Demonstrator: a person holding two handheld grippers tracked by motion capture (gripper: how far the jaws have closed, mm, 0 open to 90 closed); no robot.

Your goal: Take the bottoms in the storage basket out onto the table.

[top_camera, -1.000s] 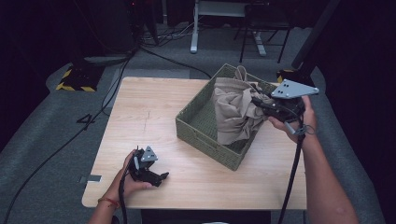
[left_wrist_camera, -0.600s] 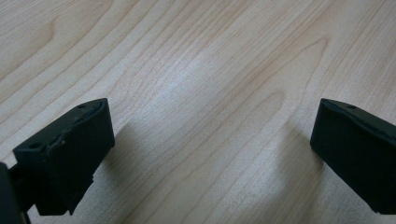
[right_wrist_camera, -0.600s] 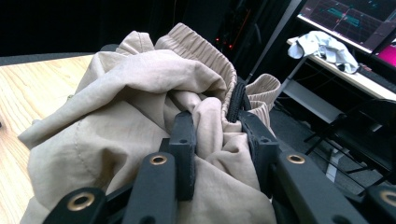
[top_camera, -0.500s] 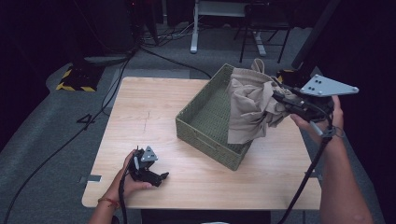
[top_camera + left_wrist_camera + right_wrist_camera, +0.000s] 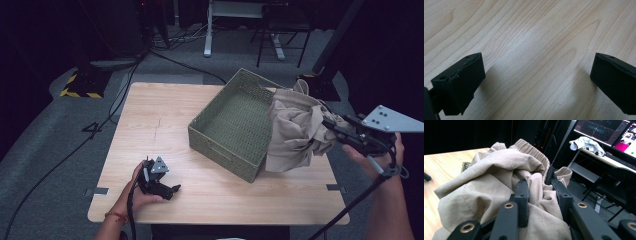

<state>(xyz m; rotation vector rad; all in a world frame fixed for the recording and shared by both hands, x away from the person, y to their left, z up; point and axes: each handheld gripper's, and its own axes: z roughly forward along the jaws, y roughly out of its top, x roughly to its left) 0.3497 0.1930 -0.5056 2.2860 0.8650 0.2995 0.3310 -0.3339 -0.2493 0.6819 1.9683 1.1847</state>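
- Your wooden table [image 5: 165,125] fills the frame's centre.
- A yellow-black striped block [image 5: 80,86] sits at your left.
- Monitors [image 5: 609,130] glow upper right, above a dark chair [image 5: 616,187].

One garment [image 5: 295,131] — one basket [image 5: 235,120]

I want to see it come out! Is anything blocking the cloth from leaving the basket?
The basket's right wall: the cloth hangs over it, pinched in the right gripper, with its lower folds draped down the outside. Nothing else visible blocks it.
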